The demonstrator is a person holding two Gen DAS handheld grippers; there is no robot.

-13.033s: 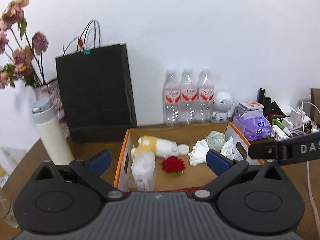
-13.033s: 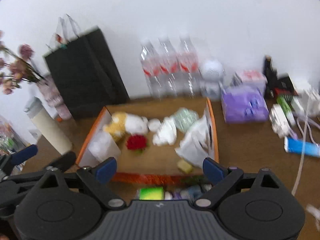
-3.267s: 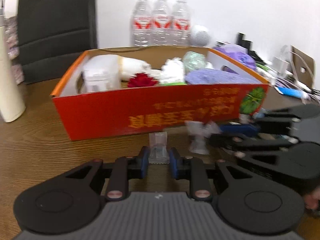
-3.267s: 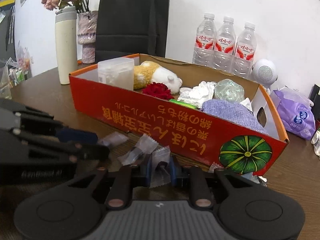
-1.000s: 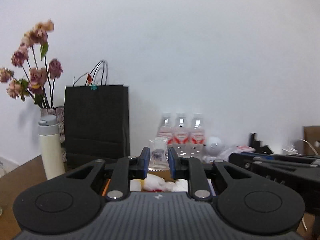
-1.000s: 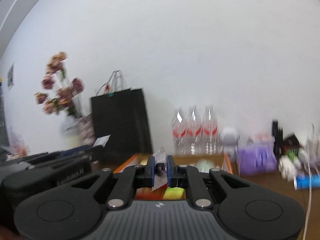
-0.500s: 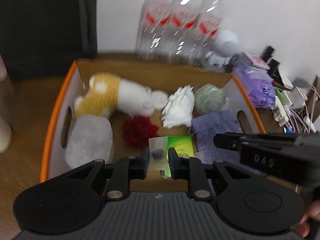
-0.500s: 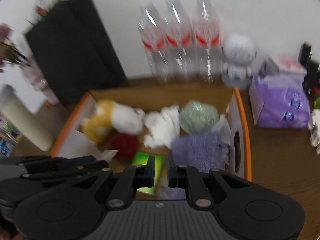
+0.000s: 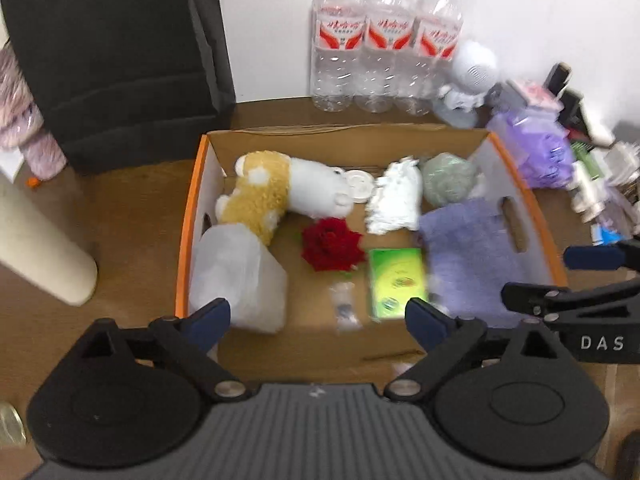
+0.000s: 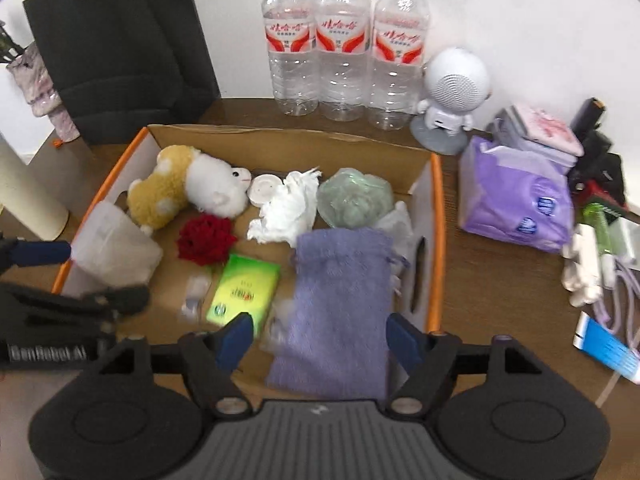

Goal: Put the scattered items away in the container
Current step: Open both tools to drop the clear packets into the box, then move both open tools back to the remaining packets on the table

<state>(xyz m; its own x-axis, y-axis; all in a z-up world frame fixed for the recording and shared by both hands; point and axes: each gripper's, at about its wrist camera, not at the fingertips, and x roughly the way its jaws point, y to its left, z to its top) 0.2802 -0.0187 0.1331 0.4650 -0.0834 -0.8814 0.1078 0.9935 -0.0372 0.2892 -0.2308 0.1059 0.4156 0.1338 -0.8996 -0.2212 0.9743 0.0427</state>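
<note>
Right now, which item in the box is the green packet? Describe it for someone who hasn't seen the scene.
Find the orange-rimmed cardboard box in front of the three water bottles. On its floor, between the red rose and the purple pouch, lies the green packet: the only flat, bright green rectangle there.

Both wrist views down onto box (image 9: 192, 208)

Wooden table (image 10: 500, 280), brown grain, carries everything. Cardboard box (image 10: 438, 216) with orange rim sits on it directly ahead of the fingers. Beyond the box, against the wall: three water bottles (image 10: 344, 40) in a row, touching; white robot-shaped speaker (image 10: 452, 92) just right of them. Black paper bag (image 9: 116, 48) stands beyond and left of the fingers; cream tumbler (image 9: 36, 240) nearer, left of the box. Right of the fingers: purple tissue pack (image 10: 516, 196), then a tangle of white chargers and cables (image 10: 592, 268), blurred.
</note>
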